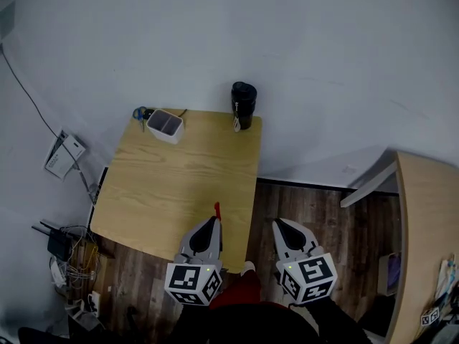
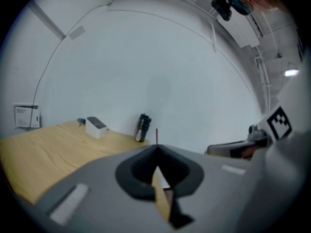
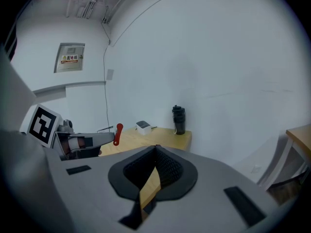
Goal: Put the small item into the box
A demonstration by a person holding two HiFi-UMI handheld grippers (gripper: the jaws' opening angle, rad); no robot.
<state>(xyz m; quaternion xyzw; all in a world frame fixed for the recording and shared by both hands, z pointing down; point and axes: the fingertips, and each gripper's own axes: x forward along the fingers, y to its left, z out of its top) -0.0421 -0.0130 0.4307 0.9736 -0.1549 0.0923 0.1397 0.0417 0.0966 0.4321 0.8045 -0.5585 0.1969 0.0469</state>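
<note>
My left gripper (image 1: 214, 220) hovers over the near edge of the wooden table (image 1: 179, 185), shut on a small red item (image 1: 217, 210) that sticks out past its tips. In the left gripper view the red item (image 2: 156, 135) rises as a thin stick above the closed jaws of the left gripper (image 2: 156, 147). The white box (image 1: 165, 125) stands open-topped at the table's far left corner; it is also seen as the box (image 2: 96, 127) and the box (image 3: 143, 125). My right gripper (image 1: 278, 223) is shut and empty, off the table's right edge over the floor. From the right gripper (image 3: 156, 147) I see the red item (image 3: 117, 134).
A black bottle (image 1: 243, 104) stands at the table's far right corner, a blue object (image 1: 140, 112) lies behind the box. Cables and devices (image 1: 64, 249) clutter the floor at left. A second wooden table (image 1: 427, 228) stands at right. White wall lies behind.
</note>
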